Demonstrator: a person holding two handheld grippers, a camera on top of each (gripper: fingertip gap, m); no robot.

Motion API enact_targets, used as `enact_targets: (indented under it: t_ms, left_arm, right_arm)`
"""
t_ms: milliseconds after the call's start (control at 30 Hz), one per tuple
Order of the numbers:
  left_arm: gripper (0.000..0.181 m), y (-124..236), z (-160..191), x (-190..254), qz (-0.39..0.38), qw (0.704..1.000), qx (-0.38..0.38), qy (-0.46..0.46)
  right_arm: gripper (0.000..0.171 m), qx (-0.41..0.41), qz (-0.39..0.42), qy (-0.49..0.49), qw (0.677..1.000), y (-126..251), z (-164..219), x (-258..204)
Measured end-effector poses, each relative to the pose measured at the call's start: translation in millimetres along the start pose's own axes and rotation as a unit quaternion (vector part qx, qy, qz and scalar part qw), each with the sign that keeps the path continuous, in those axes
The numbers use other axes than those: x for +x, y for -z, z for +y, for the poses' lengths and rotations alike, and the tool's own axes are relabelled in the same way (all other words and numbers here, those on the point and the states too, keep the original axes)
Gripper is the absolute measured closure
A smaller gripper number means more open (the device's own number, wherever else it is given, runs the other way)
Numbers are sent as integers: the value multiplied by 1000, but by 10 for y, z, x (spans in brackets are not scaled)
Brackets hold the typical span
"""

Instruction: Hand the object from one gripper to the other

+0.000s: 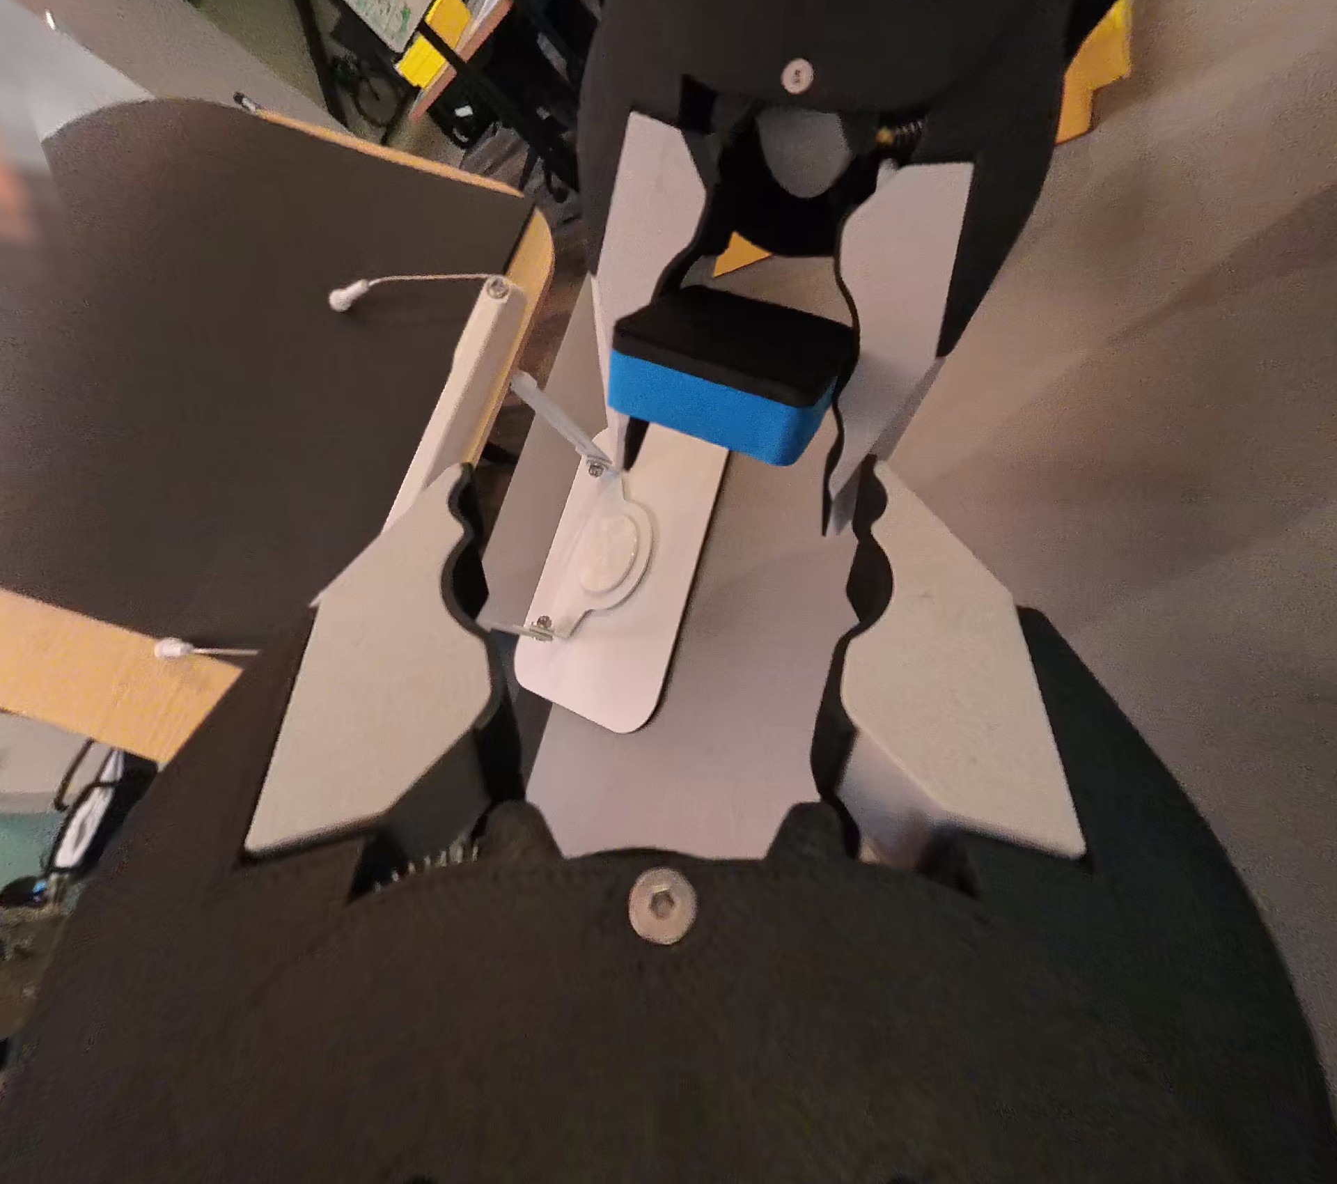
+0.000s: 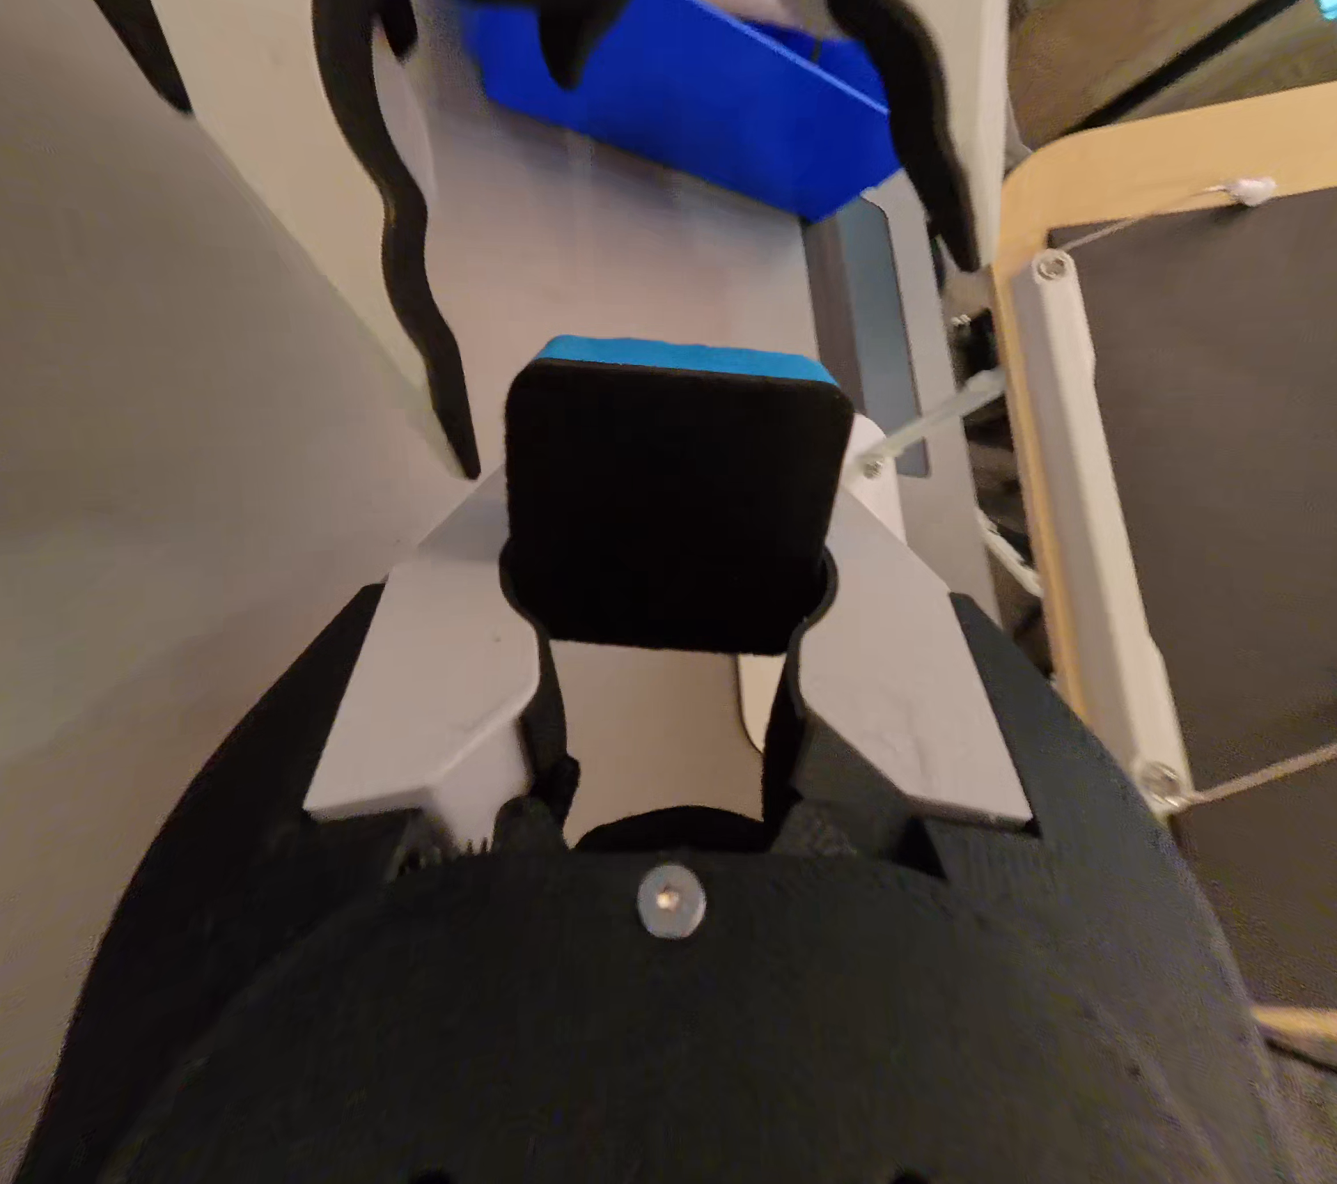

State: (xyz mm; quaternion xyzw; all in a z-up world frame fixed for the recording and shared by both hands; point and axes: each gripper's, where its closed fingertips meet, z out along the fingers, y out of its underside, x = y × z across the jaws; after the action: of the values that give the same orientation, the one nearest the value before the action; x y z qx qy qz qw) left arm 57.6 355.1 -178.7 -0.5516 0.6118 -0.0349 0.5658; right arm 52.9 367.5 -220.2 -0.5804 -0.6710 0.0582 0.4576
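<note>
Right tool (image 2: pixel 669 563) clamps unlabelled blue-and-black block (image 2: pixel 676 498); left tool (image 1: pixel 665 563) gapes.

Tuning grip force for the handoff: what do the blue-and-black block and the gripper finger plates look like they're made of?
Blue-and-black rectangular block: looks like foam, a matte, finely grained blue body with rounded corners, topped by a fuzzy black layer, possibly felt. Likely soft, though no denting shows.

Finger plates: smooth, flat pale grey, probably painted metal or rigid plastic, edged by a wavy black lining. The right gripper clamps the block; the left gripper is open.
</note>
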Motion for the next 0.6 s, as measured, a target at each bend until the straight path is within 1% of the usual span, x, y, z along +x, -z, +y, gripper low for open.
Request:
enact_targets:
  t_ms: [133, 200, 267, 333, 400, 533, 600]
  left_arm:
    - [80, 73, -125, 87, 1, 999, 50, -15]
    - [78, 136, -166, 114, -3, 997, 67, -29]
    - [76, 192, -173, 146, -13, 995, 68, -66]
    - [77, 257, -193, 222, -17, 991, 66, -119]
    - [82, 309, -198, 331, -10, 984, 56, -171]
    - [102, 366, -121, 363, -29, 970, 18, -242]
    - [107, 352, -78, 391, -40, 960, -2, -276]
  right_arm:
    - [104, 74, -75, -76, 992, 53, -134, -123]
    - [104, 116, -130, -127, 977, 113, -231, -200]
    - [104, 141, -182, -166, 959, 168, -286, -289]
    - [104, 145, -233, -195, 942, 190, -285, -401]
    - [104, 143, -287, -222, 921, 208, -279, -538]
    - [104, 114, -366, -238, 892, 190, -207, -825]
    - [104, 105, -405, -241, 876, 195, -210, -976]
